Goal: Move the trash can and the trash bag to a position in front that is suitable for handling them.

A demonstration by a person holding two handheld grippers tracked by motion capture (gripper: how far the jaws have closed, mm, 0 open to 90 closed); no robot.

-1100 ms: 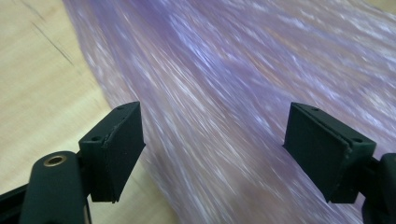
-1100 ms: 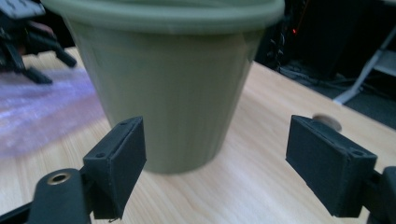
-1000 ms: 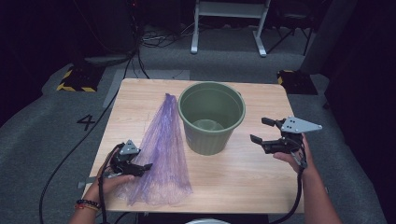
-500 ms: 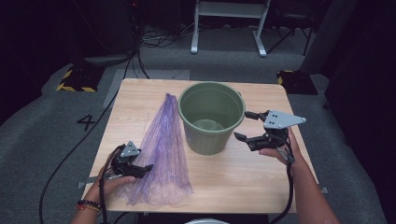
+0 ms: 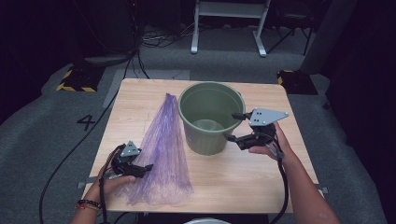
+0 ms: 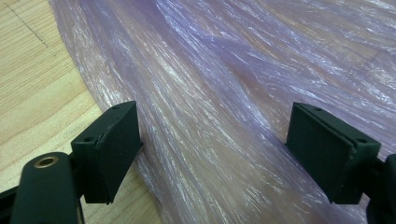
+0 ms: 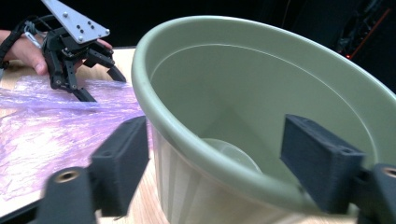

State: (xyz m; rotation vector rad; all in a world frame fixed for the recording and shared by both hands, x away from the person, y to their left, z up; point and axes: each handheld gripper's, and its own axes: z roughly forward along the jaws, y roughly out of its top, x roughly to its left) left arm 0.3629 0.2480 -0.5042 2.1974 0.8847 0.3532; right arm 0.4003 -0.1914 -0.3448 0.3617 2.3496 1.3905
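Risk one — tipping or sliding of the green plastic bucket [image 5: 210, 116]: right tool [image 5: 237, 127] at the near right rim, jaws wide apart, one outside the wall and one over the mouth, as seen in the right gripper view [image 7: 219, 158]; nothing gripped. Rim rounded and smooth, wall thin; a closure on the lip alone likely to slip, and a sideways push on an empty, light bucket likely to skid it across the worktop [image 5: 261, 172] toward the bag. Risk two — the purple plastic bag [image 5: 163, 149]: flat on the worktop just left of the bucket, narrow end pointing away, wide end near the front edge. Left tool [image 5: 142, 168] low over the bag's near left part, jaws fully spread with film between them [image 6: 215, 154], nothing pinched. Film thin and creased; likely to be missed flat against the wood, bunched up, or caught as a single layer, and possibly torn by a hard pull. Cannot tell whether the jaw tips touch the film. Pose: left hand [image 5: 112, 179] low at the front left corner, forearm from the bottom edge, tool angled toward the bag. Right hand [image 5: 271, 142] raised to rim height, wrist bent inward, grey plate uppermost, cable trailing back along the forearm.
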